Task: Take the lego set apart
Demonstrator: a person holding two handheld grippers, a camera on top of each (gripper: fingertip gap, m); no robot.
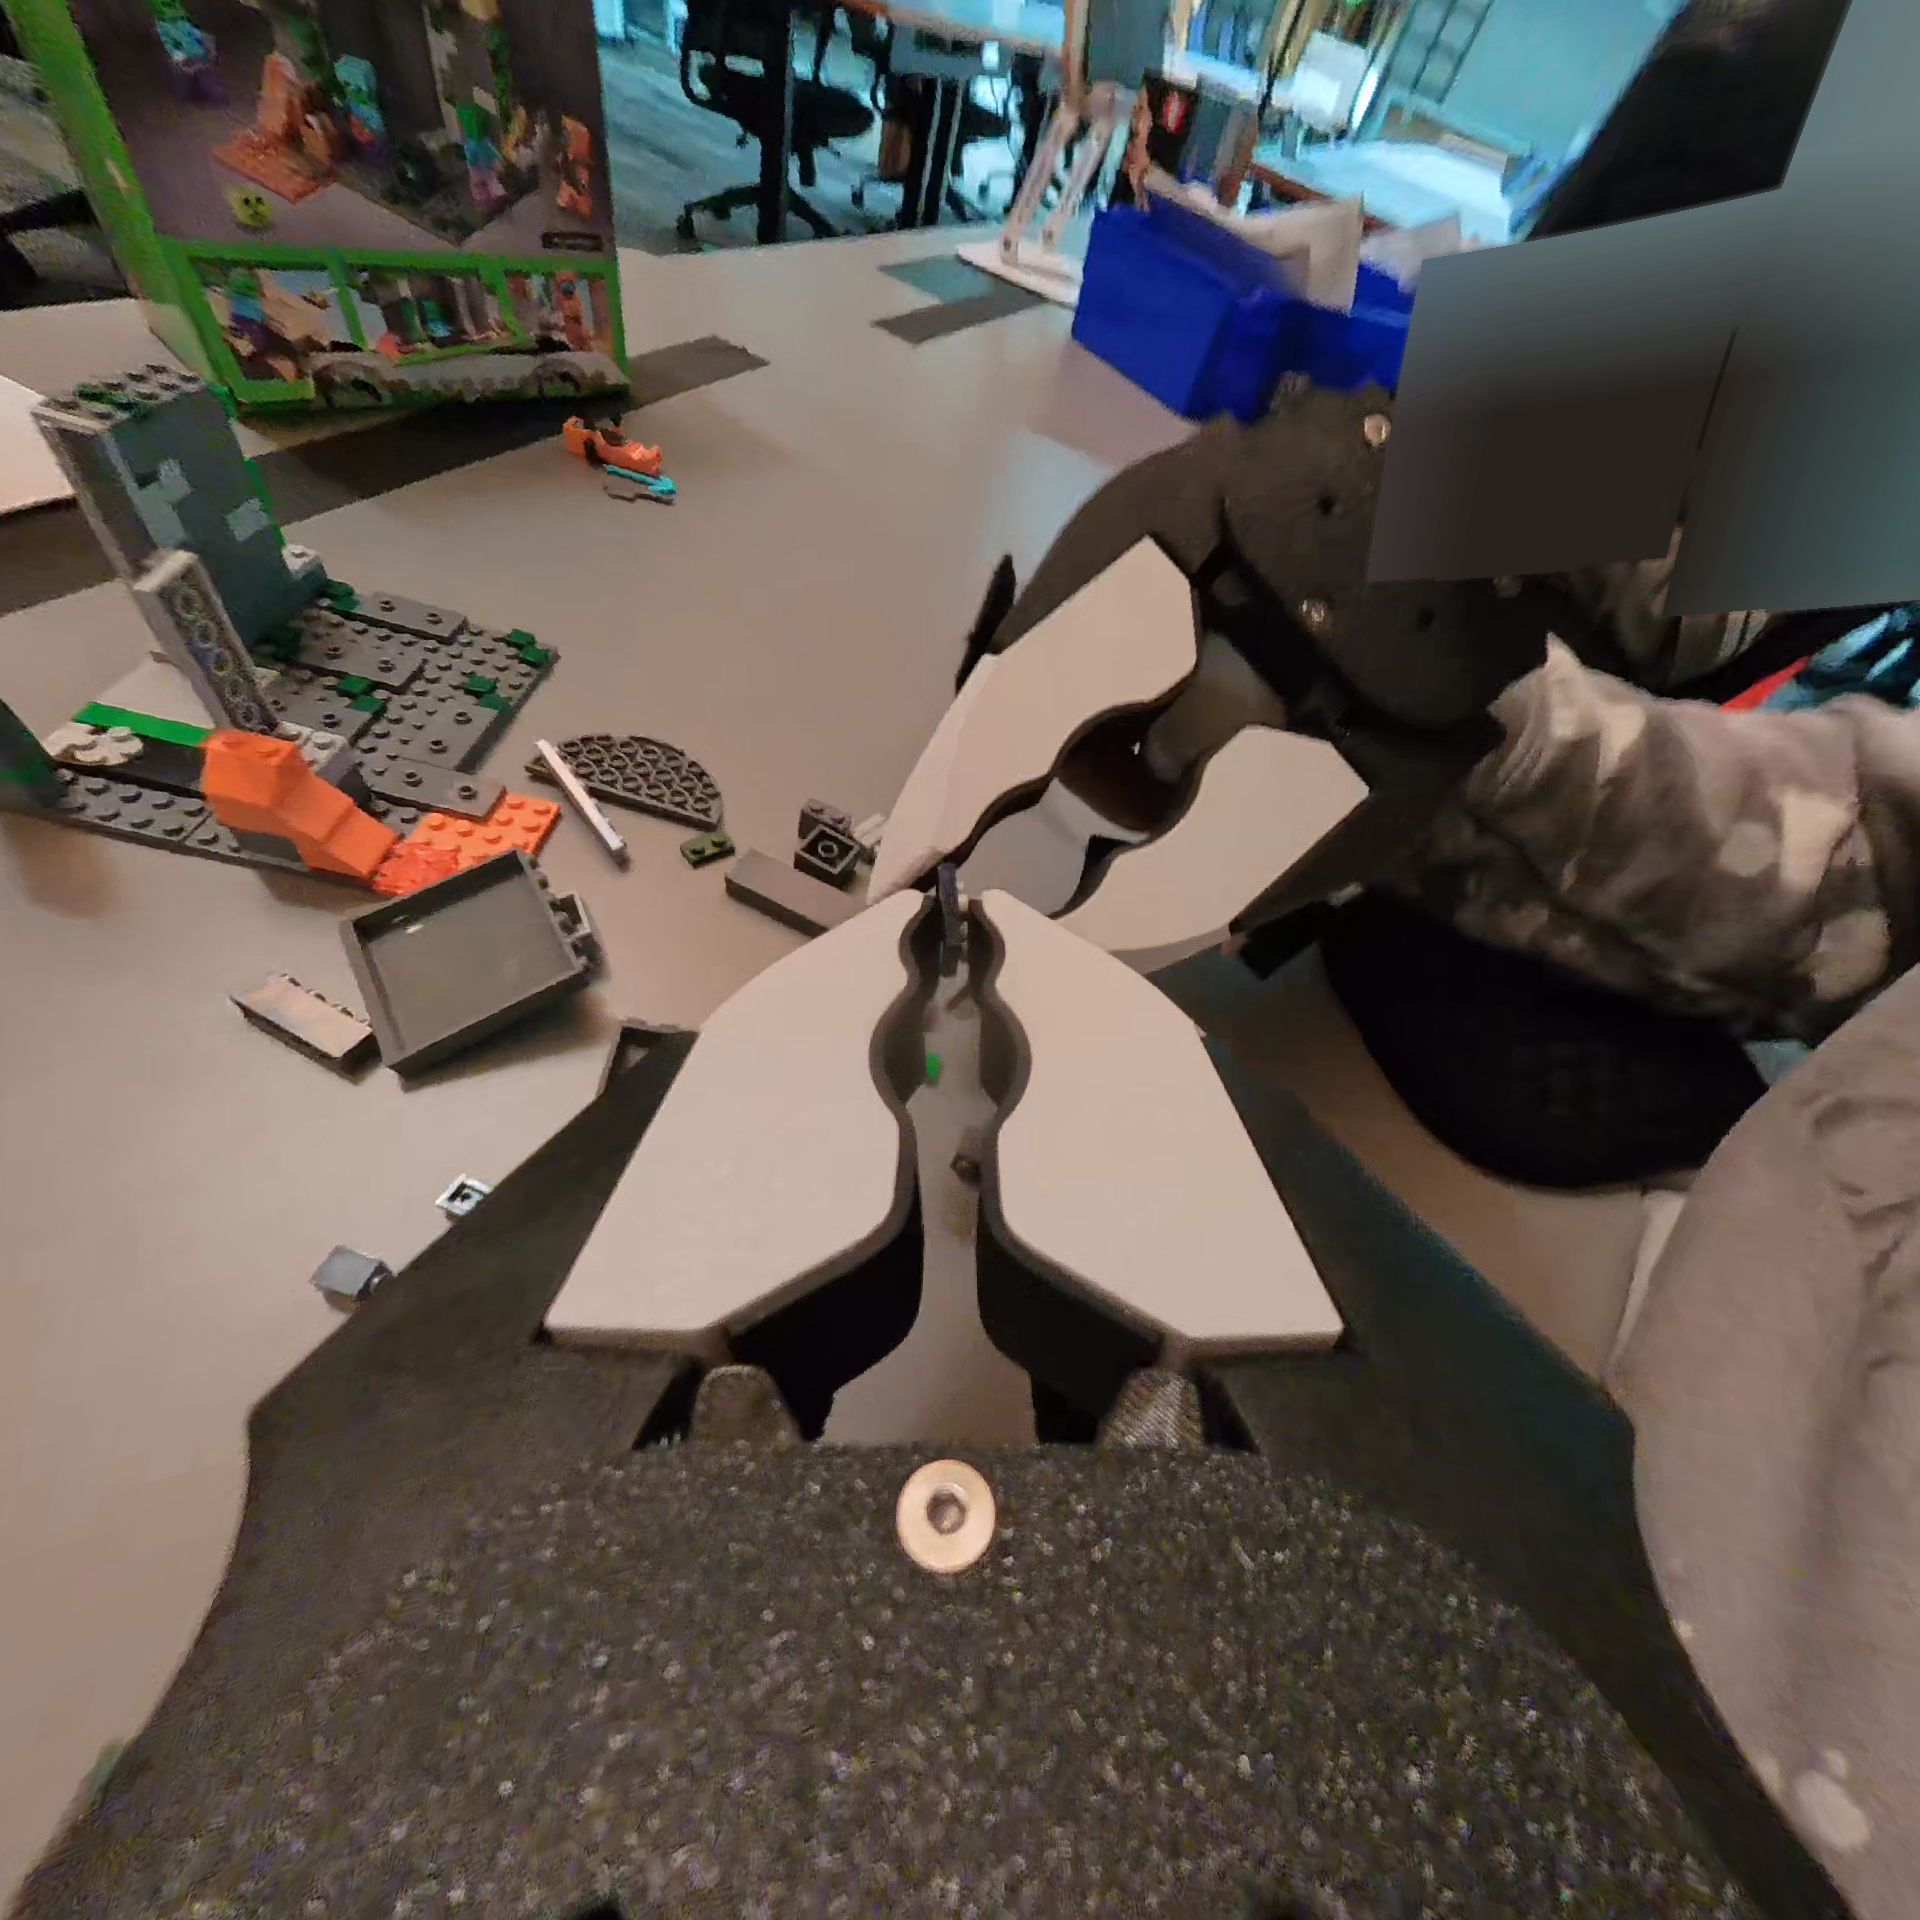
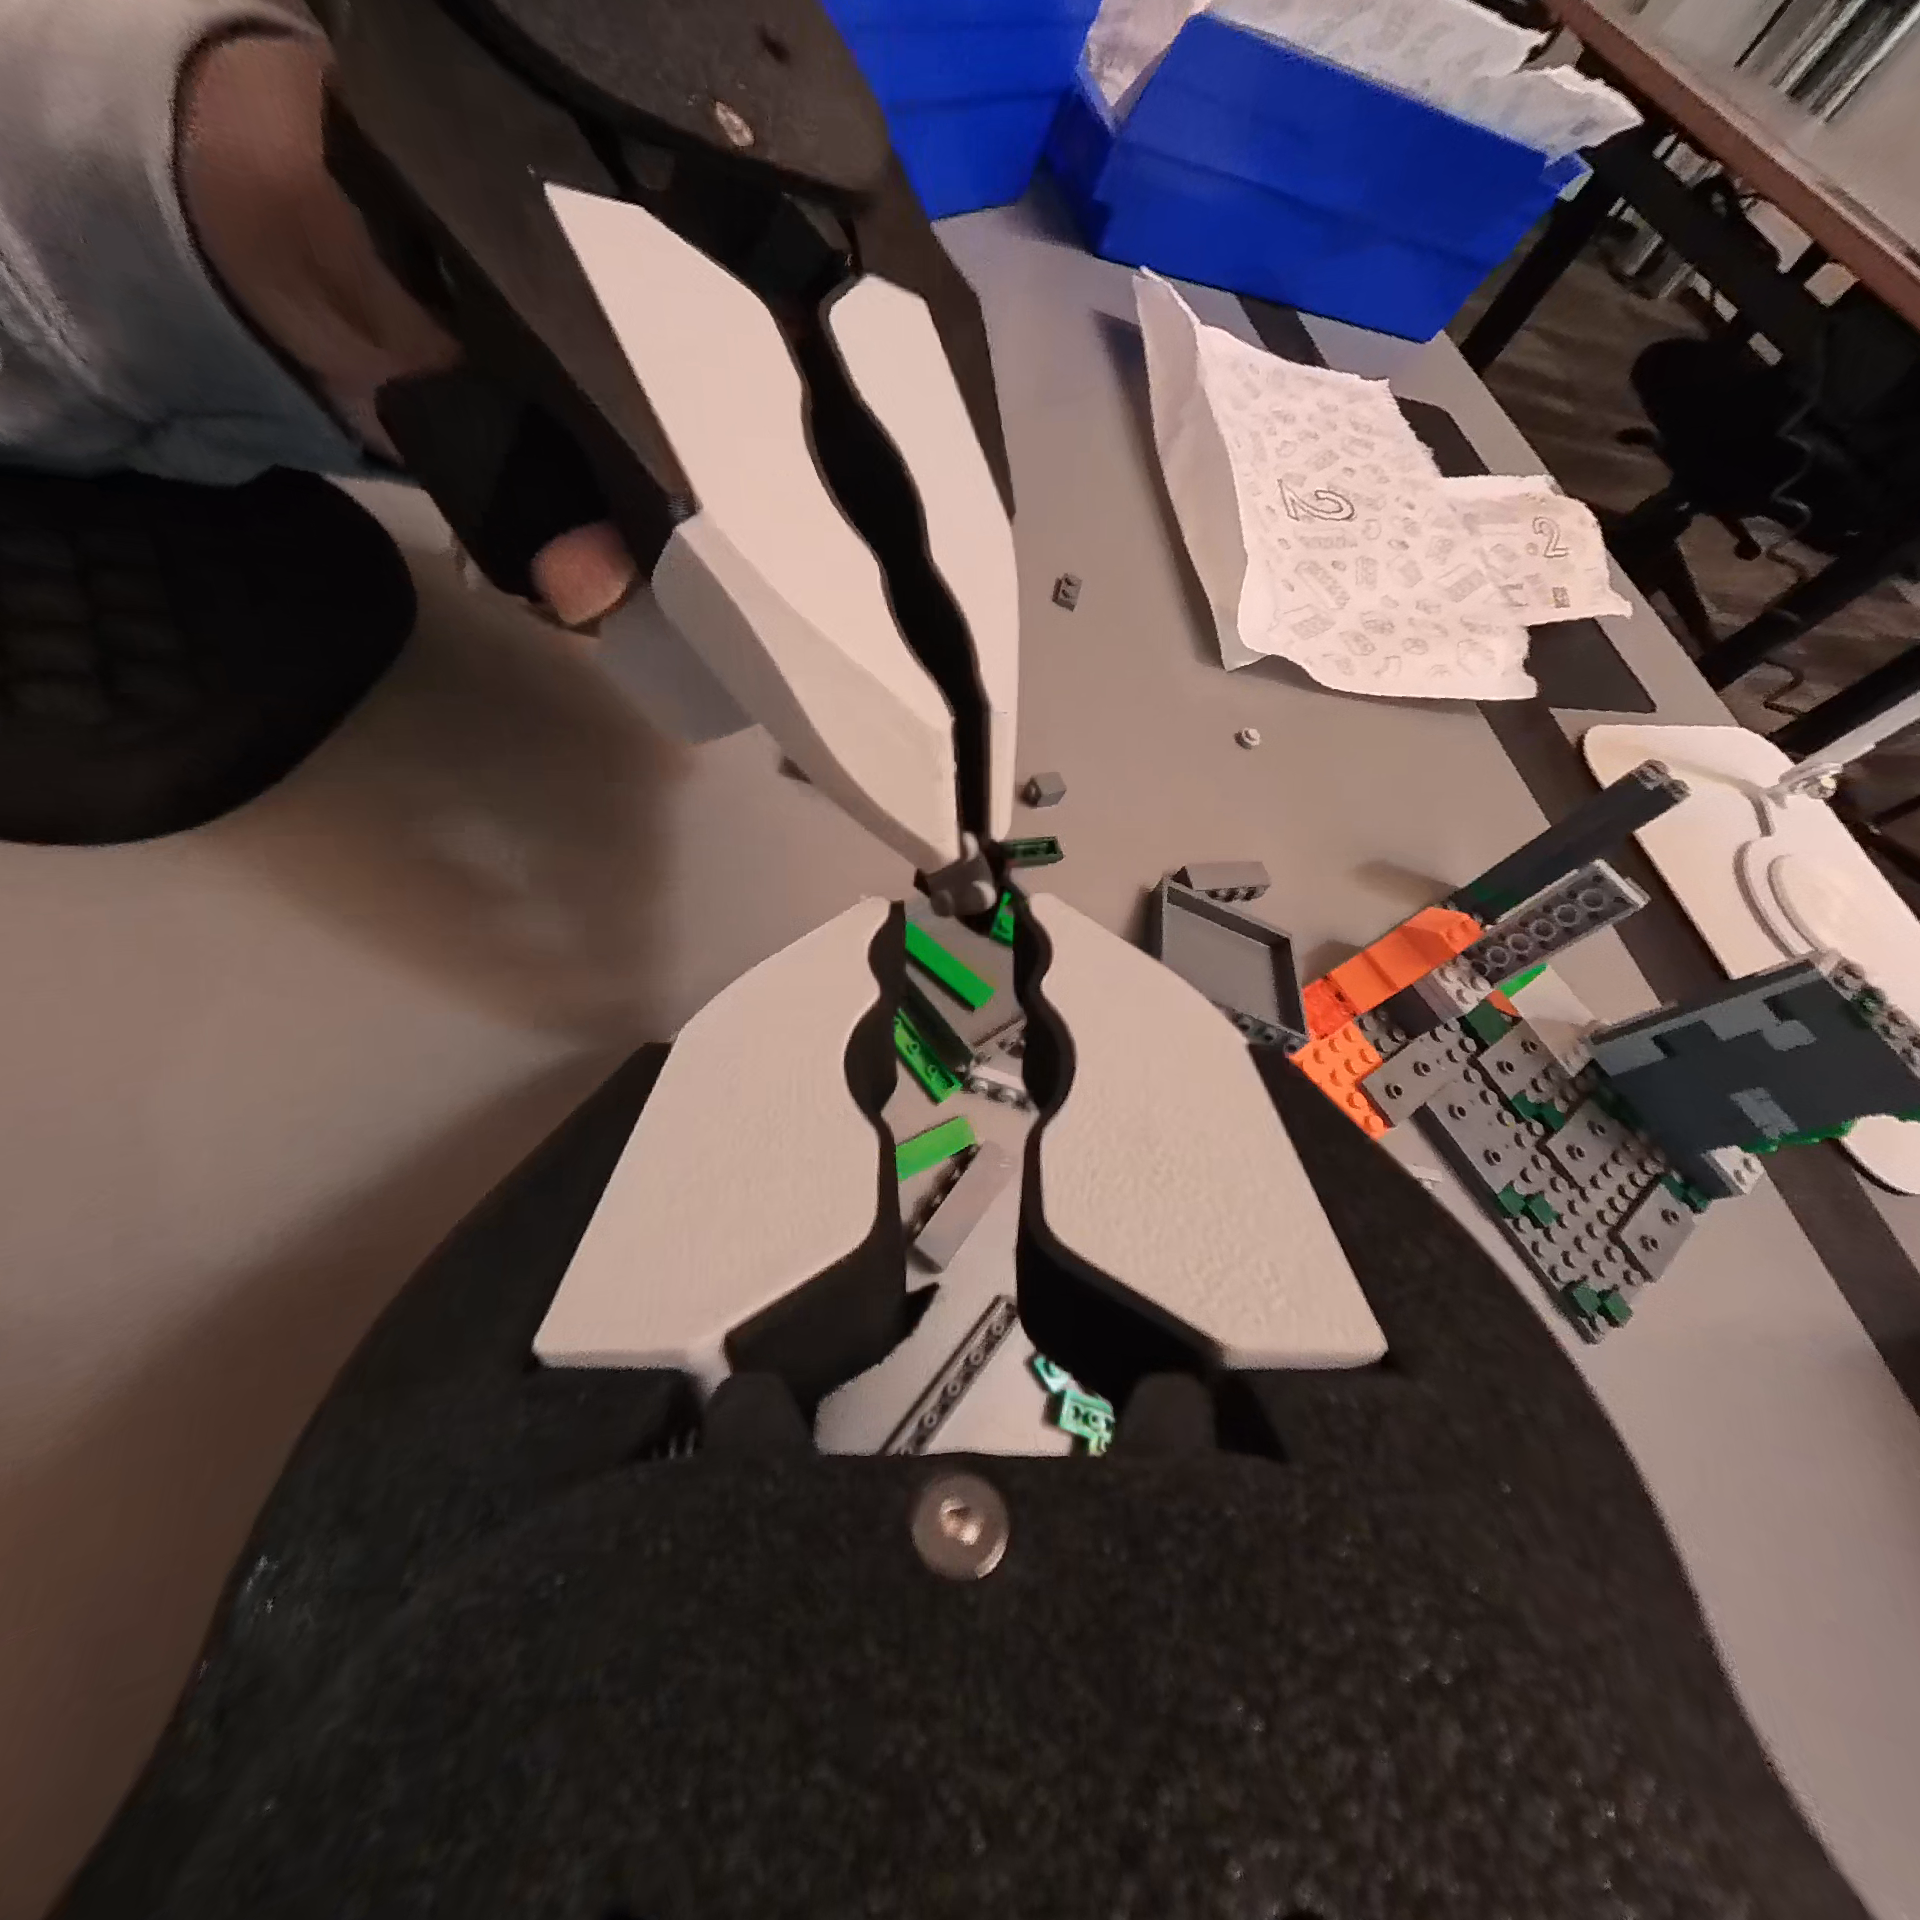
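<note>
Nearest the lens, a small dark grey lego piece (image 1: 948, 914) is pinched by the narrowed left gripper (image 1: 948, 906), while the right gripper (image 2: 961, 902), also narrowed, appears closed on its other end, probably for pulling it apart. Behind, the half-dismantled grey-and-orange lego build (image 1: 312, 717) is left on the grey tabletop (image 1: 831, 582) among loose bricks.

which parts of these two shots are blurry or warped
Left wrist view: the sleeve and the background office smear with motion blur; fisheye bends the table edges; the left gripper is sharp. Right wrist view: the hand at top left is blurred, the baseplate is stretched toward the edge.
</note>
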